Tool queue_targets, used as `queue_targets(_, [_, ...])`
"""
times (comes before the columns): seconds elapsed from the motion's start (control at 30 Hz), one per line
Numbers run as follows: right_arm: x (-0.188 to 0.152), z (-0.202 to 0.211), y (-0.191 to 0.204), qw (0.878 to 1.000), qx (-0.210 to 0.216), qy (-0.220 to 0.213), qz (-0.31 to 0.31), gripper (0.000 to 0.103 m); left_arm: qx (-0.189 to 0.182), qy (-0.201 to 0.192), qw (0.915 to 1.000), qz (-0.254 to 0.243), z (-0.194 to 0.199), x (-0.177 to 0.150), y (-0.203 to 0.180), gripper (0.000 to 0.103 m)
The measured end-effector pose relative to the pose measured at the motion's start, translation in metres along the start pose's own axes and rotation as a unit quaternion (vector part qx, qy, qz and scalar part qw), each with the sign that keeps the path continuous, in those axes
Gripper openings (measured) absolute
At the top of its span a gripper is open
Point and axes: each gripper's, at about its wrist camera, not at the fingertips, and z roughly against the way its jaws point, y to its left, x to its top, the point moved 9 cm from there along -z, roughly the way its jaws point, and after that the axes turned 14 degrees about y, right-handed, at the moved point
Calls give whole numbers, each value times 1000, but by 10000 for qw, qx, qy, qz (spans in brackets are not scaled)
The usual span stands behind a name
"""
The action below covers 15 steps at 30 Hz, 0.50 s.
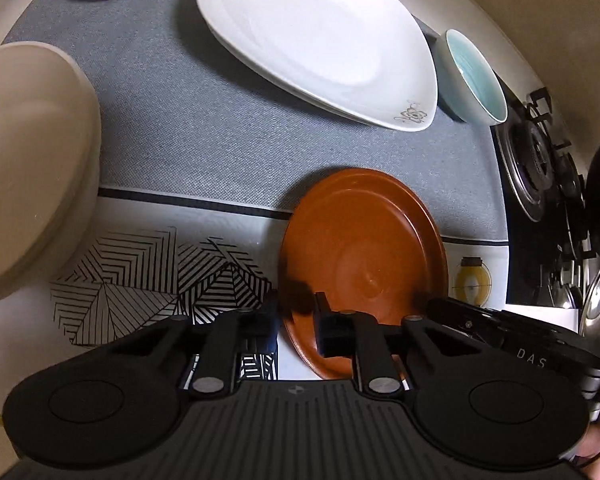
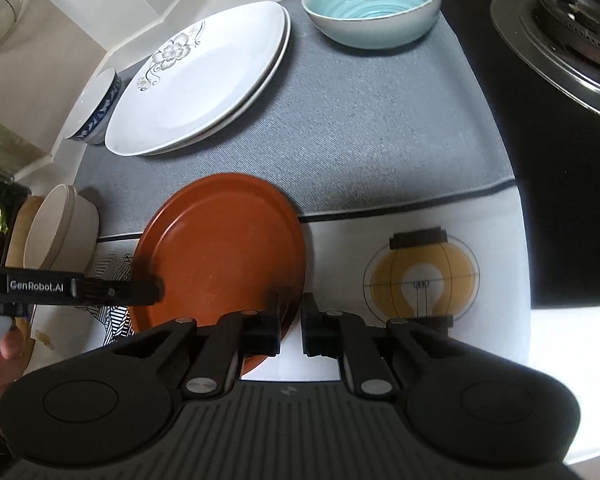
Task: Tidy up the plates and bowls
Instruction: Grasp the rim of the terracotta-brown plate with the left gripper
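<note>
Left gripper [image 1: 298, 326]: the two fingers straddle the left rim of the brown plate [image 1: 364, 256], one finger outside the rim and one over the plate's inner surface. A narrow gap remains between them; whether the pads actually press on the rim cannot be told.

Right gripper [image 2: 291, 328]: the fingers stand on either side of the brown plate's [image 2: 220, 248] right rim, the left finger over the plate and the right finger over the white mat beside it. The gap is small; firm contact cannot be confirmed.

The brown plate lies flat, partly on the grey cloth [image 2: 380, 120] and partly on the white printed mat [image 2: 492, 240], near the lamp drawing [image 2: 420, 276].

Behind it, well apart, two stacked white floral plates [image 2: 196, 88] rest on the grey cloth. A light-blue bowl [image 2: 372, 4] stands just beside them on the stove side; a blue-and-white bowl [image 2: 96, 112] stands on their other side. Cream bowls [image 2: 60, 232], stacked, sit to the left of the brown plate. The gas stove [image 2: 560, 32] borders the cloth on the right.
</note>
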Motion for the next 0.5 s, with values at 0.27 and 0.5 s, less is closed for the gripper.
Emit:
queue_targets(0.27, [-10,9,1,9998,-36,-128,115,12,316,-115,9990,-294,6,-5,-18,18])
queue_targets(0.5, [-10,28,-5,9995,180,-242,96,12,296,-301,9990,-177,19,-25,-29,18])
